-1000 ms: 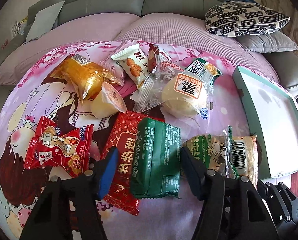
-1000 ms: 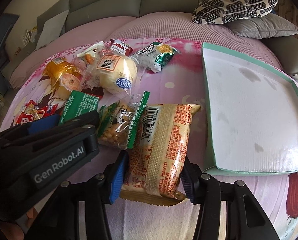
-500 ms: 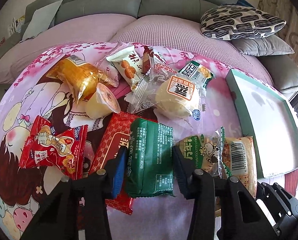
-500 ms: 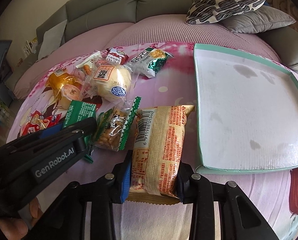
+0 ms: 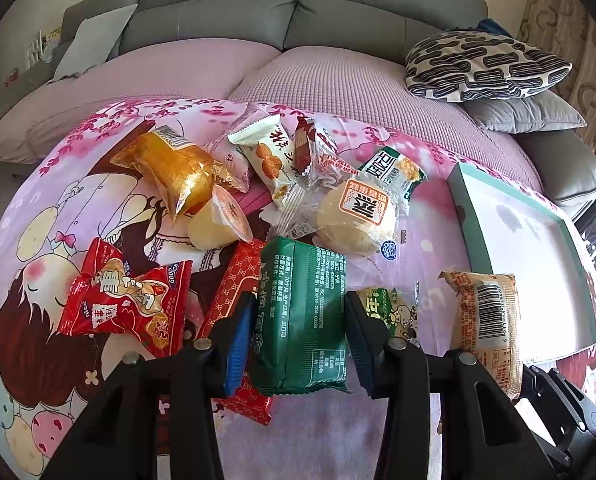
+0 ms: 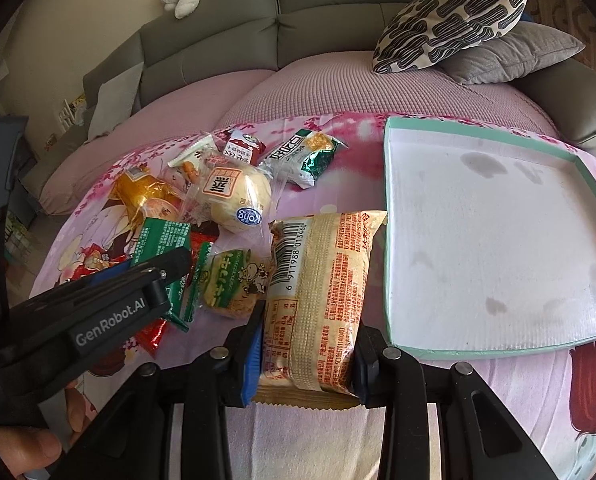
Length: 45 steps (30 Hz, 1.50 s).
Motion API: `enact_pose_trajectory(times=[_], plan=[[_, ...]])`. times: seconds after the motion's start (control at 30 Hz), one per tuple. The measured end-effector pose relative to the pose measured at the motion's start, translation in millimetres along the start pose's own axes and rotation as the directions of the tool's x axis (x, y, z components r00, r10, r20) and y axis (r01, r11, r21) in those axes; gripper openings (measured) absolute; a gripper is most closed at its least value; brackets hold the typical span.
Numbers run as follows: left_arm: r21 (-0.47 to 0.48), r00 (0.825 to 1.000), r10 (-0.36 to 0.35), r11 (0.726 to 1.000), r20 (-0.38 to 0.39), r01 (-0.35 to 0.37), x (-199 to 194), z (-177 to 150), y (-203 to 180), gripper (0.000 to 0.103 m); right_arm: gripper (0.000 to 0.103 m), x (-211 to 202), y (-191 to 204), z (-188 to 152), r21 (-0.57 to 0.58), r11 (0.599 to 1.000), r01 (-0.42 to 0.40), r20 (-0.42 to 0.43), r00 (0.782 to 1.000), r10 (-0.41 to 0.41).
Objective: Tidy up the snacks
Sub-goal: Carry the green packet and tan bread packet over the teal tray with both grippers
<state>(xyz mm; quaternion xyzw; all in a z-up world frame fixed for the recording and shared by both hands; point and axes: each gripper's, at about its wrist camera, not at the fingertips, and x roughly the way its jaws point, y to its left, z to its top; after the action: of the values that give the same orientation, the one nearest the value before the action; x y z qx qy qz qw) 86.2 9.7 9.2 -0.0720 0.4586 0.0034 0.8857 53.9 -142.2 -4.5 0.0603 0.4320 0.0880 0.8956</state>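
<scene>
right gripper (image 6: 307, 354) now pinching the beige packet (image 6: 321, 296), lifted and tilted toward the tray (image 6: 387, 240), unlike a second ago. left gripper (image 5: 298, 344), jaws lately closing, clamped on the green packet (image 5: 301, 316) over a red packet (image 5: 228, 300). bun (image 5: 357, 220) and peanut bag (image 5: 393, 312) close by on the sofa blanket (image 5: 425, 240).

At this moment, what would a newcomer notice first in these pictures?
Each tongs is closed on a snack: the left tongs on a green packet, the right tongs on a beige packet. Behind them lies a heap of wrapped snacks; to the right, an empty teal-rimmed tray.
</scene>
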Motion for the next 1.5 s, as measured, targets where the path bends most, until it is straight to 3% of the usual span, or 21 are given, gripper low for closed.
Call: enact_pose_trajectory(times=[0.23,0.53,0.83,1.03,1.23,1.5], plan=[[-0.009,0.999,-0.007,1.0,0.048,0.007,-16,4,0,0.046,0.038,-5,-4,2,0.013,1.0,0.003,0.015,1.0,-0.003],[0.002,0.999,-0.022,1.0,0.049,0.022,-16,4,-7,0.046,0.038,-14,-12,3,0.036,0.999,-0.002,0.054,0.999,0.0],[0.03,0.996,-0.081,0.996,0.046,0.08,-13,15,-33,0.046,0.038,-44,-38,19,0.085,0.996,0.004,0.137,0.991,-0.015],[0.103,0.991,-0.128,0.987,0.04,0.123,-12,26,-66,0.046,0.038,-50,-73,38,0.151,0.987,0.047,0.154,0.986,-0.071],[0.18,0.983,-0.178,0.969,0.031,0.17,-4,43,-108,0.046,0.038,-40,-116,51,0.205,0.966,0.156,0.129,0.974,-0.184],[0.253,0.963,-0.266,0.93,-0.033,0.266,17,58,-167,0.046,0.038,-26,-175,67,0.268,0.917,0.296,0.068,0.943,-0.324]])
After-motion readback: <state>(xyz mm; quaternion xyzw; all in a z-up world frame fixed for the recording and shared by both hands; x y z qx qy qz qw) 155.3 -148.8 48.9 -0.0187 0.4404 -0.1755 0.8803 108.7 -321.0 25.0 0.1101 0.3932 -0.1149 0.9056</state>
